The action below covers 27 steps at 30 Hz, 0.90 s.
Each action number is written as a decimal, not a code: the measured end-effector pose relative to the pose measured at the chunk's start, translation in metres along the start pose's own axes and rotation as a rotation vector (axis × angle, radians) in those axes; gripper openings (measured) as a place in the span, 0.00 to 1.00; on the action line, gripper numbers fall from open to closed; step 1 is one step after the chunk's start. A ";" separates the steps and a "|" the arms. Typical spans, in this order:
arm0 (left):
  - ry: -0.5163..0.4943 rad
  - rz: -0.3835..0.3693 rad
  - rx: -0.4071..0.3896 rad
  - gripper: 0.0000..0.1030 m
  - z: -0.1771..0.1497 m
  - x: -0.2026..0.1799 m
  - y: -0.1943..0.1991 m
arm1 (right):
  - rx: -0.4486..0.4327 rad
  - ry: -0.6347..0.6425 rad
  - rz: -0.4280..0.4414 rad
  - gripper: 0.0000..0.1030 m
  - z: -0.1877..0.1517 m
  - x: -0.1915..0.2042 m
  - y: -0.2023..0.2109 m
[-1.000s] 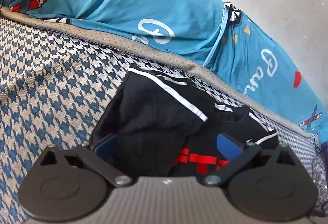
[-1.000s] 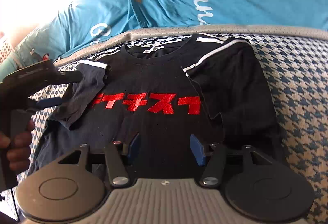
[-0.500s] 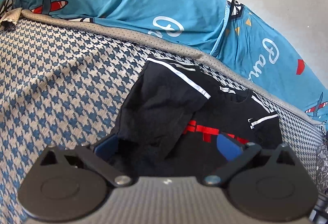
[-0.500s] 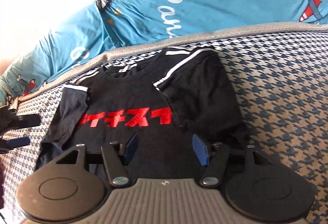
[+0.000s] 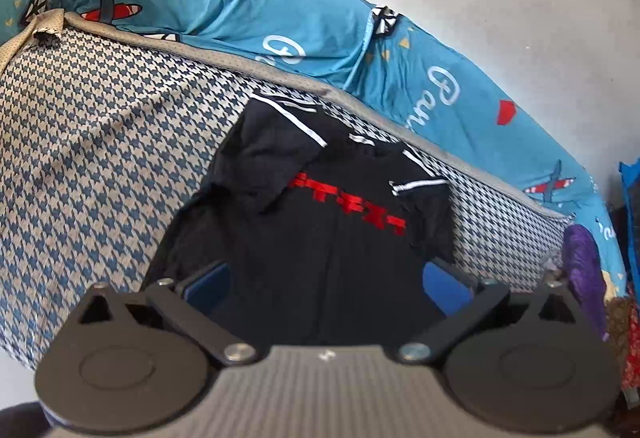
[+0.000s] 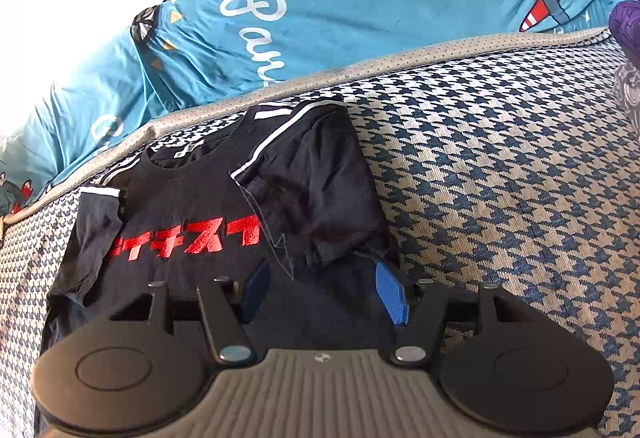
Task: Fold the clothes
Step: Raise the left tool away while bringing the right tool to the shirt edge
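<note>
A black T-shirt (image 5: 340, 238) with red characters and white-striped sleeves lies flat on the houndstooth bed cover (image 5: 100, 157). Both sleeves are folded inward over its front. My left gripper (image 5: 326, 286) hovers well above the shirt's lower half, its jaws wide open and empty. In the right wrist view the T-shirt (image 6: 192, 205) sits left of centre. My right gripper (image 6: 324, 292) hangs over its lower right part, just below the folded right sleeve (image 6: 320, 197). It is open, with nothing between the blue pads (image 6: 394, 296).
A teal blanket (image 5: 240, 17) printed with planes and white lettering is bunched along the far edge of the bed cover against a pale wall. Purple cloth (image 5: 584, 270) and other patterned fabric lie at the right end. The bed's near edge shows at lower left.
My left gripper has risen and drawn back from the left sleeve, so the whole shirt now shows. It has left the right wrist view, and the right gripper has shifted slightly right.
</note>
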State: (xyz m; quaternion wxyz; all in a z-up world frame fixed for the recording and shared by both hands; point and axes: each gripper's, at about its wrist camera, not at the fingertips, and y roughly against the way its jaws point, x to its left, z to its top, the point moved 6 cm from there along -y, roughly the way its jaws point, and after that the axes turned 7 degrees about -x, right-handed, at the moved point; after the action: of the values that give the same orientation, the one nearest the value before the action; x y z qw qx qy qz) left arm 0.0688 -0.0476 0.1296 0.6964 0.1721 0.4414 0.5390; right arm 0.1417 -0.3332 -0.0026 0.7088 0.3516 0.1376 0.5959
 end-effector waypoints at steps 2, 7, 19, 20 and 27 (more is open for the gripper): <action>0.009 -0.029 0.024 1.00 -0.002 -0.016 0.025 | 0.001 -0.006 0.000 0.57 0.000 0.001 -0.001; -0.007 -0.097 0.037 1.00 -0.013 -0.064 0.092 | 0.004 0.004 0.009 0.57 -0.001 0.006 -0.001; -0.218 -0.235 -0.021 1.00 -0.048 -0.143 0.188 | 0.018 -0.071 -0.056 0.57 -0.002 -0.019 -0.006; -0.225 -0.240 -0.013 1.00 -0.051 -0.146 0.189 | 0.019 -0.076 -0.061 0.57 -0.002 -0.022 -0.006; -0.249 -0.280 0.051 1.00 -0.070 -0.162 0.190 | 0.022 -0.106 -0.076 0.57 -0.003 -0.032 -0.007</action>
State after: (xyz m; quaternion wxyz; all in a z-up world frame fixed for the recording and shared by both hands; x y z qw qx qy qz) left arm -0.1058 -0.1427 0.2963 0.8092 0.1921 0.3851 0.4001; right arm 0.1366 -0.3629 -0.0163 0.7332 0.3853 0.1196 0.5474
